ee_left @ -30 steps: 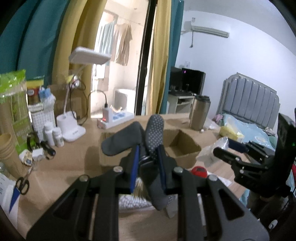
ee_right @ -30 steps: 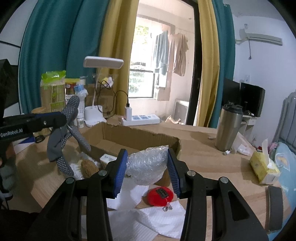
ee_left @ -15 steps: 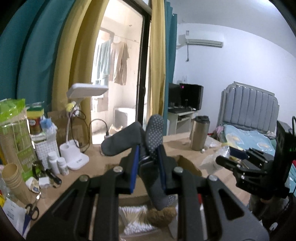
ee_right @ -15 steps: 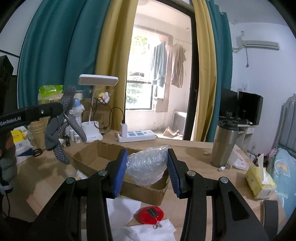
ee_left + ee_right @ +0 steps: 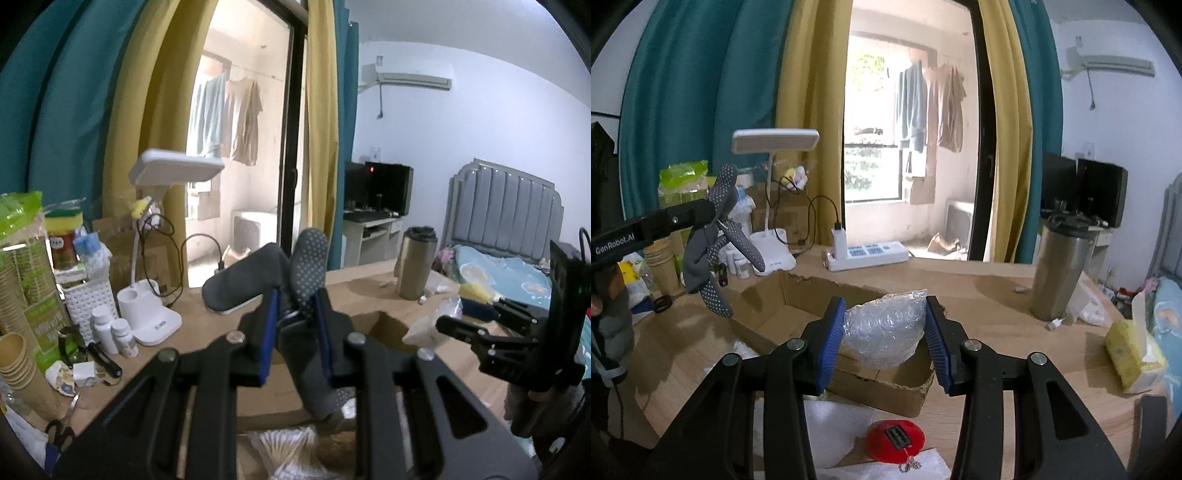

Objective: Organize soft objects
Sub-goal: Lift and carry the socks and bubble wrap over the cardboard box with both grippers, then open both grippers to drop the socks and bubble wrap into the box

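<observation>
You've got grey dotted socks (image 5: 295,291) and crumpled clear bubble wrap (image 5: 884,334) clamped in your jaws, so lower both into the open cardboard box (image 5: 783,302) next.

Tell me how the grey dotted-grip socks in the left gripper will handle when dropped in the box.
Floppy, probably: the grey dotted-grip socks droop either side of the left gripper. Likely light, hanging from one small pinch. Their dots may snag the brown cardboard box edge rather than slide.
</observation>
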### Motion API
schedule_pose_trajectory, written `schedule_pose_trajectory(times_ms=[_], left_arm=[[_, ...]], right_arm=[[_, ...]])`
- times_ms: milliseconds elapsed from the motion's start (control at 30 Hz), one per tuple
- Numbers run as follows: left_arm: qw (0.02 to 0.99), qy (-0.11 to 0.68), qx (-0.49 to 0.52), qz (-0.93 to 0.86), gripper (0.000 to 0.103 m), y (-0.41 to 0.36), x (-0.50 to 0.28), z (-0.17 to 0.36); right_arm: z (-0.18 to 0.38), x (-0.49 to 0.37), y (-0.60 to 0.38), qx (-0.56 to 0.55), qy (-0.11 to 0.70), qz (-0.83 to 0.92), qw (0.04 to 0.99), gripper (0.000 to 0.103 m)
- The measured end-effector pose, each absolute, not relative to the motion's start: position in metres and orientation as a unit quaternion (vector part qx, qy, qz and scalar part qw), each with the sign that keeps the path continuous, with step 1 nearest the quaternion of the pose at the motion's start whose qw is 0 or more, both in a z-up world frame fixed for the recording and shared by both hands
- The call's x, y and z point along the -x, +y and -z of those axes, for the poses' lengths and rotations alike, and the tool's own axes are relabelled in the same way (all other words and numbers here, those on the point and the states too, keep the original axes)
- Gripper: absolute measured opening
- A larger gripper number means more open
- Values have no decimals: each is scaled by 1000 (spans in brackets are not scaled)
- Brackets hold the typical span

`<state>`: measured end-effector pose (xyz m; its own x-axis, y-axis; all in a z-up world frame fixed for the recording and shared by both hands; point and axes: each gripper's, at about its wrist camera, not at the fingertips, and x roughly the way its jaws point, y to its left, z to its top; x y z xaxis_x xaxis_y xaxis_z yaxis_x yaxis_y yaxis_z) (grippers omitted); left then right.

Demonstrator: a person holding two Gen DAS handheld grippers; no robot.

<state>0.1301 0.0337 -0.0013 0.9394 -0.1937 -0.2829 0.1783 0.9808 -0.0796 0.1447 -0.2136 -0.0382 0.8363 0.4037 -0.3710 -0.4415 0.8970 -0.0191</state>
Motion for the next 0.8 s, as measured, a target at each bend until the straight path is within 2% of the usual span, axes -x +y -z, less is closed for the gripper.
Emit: schedule_pose_trajectory(times_ms=[600,800], left_arm=[[973,216,19,84,22,54,-195,61],[967,238,20,83,23,55,-205,74]], right_arm=[[70,-206,-198,31,312,-252,915,46],[66,-216,-195,45,295,-240,924,46]])
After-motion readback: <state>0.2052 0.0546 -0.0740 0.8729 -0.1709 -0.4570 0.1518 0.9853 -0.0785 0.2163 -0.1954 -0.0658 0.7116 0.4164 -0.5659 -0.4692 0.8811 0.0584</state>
